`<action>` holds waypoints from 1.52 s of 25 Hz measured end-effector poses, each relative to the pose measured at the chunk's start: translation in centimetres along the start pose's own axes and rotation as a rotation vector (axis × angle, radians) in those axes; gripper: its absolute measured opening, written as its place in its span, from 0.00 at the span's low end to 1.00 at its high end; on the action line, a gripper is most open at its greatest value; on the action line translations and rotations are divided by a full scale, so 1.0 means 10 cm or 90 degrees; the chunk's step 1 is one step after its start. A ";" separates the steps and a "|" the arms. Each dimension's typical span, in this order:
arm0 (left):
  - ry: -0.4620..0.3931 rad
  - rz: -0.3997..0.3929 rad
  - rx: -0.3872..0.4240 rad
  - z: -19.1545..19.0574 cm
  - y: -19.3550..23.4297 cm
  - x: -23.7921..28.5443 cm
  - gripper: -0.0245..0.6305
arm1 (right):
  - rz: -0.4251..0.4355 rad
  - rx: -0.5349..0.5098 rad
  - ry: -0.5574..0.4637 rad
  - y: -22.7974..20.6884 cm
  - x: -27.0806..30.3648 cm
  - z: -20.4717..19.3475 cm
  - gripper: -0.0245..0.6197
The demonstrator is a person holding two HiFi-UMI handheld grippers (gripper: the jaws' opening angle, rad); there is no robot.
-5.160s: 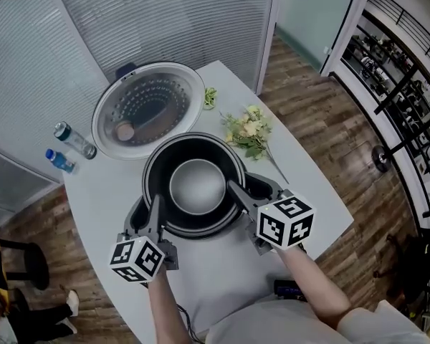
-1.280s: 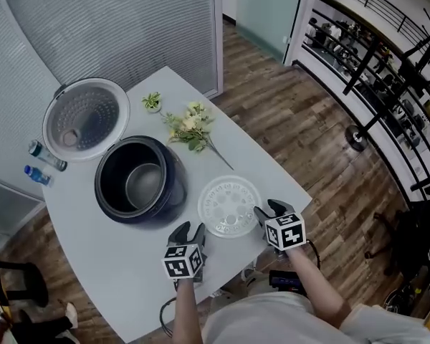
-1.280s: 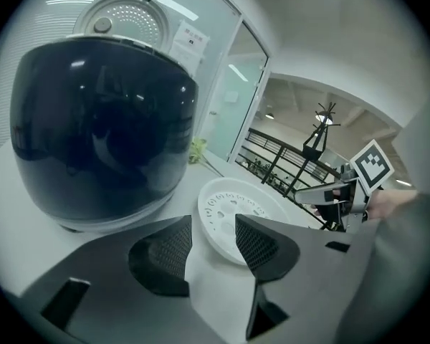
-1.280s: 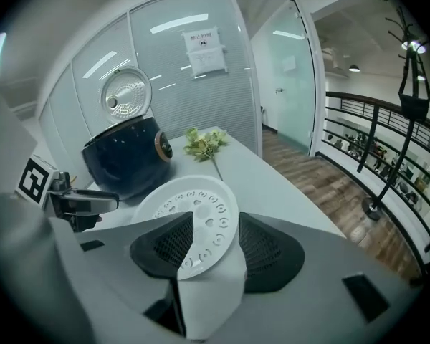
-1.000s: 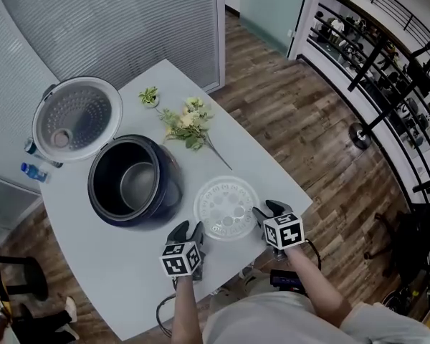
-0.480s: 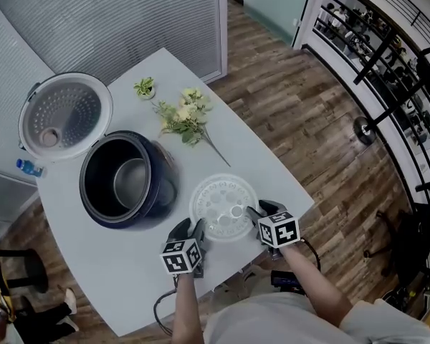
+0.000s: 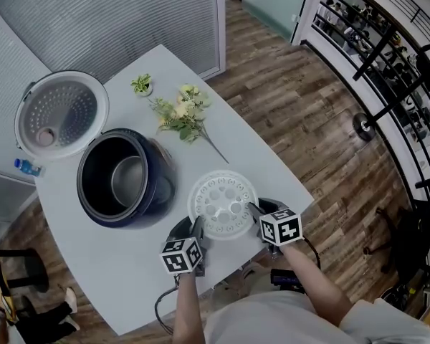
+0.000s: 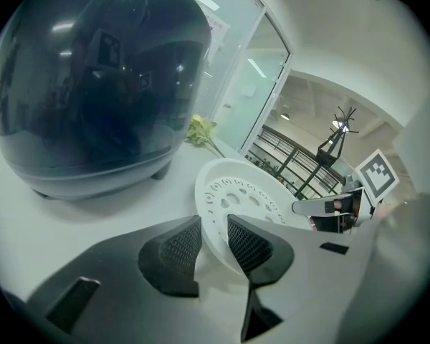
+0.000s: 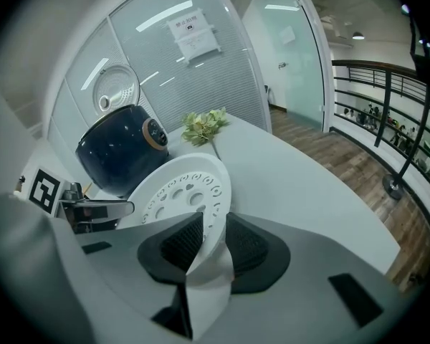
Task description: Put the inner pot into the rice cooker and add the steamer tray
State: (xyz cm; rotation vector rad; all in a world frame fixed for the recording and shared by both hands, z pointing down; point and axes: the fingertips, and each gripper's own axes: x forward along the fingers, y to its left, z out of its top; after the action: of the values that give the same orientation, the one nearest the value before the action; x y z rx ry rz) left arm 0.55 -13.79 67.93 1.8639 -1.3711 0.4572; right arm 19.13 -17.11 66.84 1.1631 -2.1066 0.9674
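Head view: cooker [image 7: 125, 178] sits open on the table [image 7: 272, 167], dark body, lid [image 7: 61, 113] swung back on its far-left side. Pot [image 7: 127, 181] is already inside the cooker, metal bottom visible. Tray [image 7: 222, 206], a white round disc with holes, is just right of the cooker and a bit nearer the person, not touching it.

Left gripper [image 7: 192, 228] is on the tray rim on the side nearest the cooker. Right gripper [image 7: 256, 208] is on the opposite rim, away from the cooker. Both sets of jaws have just been closing, tray rim between them.

Left gripper view: pads clamp the tray [image 8: 244, 196] edge, one pad above and one under the rim; gripper [image 8: 213, 228] is grasping the tray. Cooker [image 8: 100, 84] fills the upper left, close by.

Right gripper view: same story, pads pinch the tray [image 9: 183, 192] rim; gripper [image 9: 213, 224] is grasping the tray. Cooker [image 9: 118, 156] lies behind the tray. The tray looks tilted here; can't tell if it is clear of the table.

Other items: flowers [image 7: 180, 117] beyond the cooker to its right, small plant [image 7: 141, 84] further back, bottle [image 7: 25, 167] left of the cooker at the table edge.
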 end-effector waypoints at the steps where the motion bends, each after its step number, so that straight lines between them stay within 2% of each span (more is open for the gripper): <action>1: -0.002 -0.001 -0.001 0.02 -0.01 -0.01 0.21 | 0.001 0.001 -0.003 0.01 -0.02 0.02 0.21; 9: -0.025 -0.011 0.000 0.17 -0.10 -0.14 0.21 | 0.008 0.000 -0.034 0.05 -0.18 0.17 0.21; 16: -0.055 -0.039 -0.010 0.38 -0.20 -0.28 0.19 | 0.019 0.004 -0.065 0.12 -0.40 0.31 0.20; 28: -0.096 -0.073 0.015 0.75 -0.35 -0.47 0.18 | 0.018 0.026 -0.130 0.19 -0.67 0.55 0.20; 38: -0.155 -0.086 0.038 1.12 -0.45 -0.82 0.16 | 0.038 0.054 -0.196 0.36 -0.88 0.82 0.18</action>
State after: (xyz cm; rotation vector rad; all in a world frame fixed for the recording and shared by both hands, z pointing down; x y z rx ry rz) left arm 0.07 -16.30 53.52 2.1002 -1.3888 0.2091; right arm 19.33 -18.04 54.31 1.3716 -2.3715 0.9630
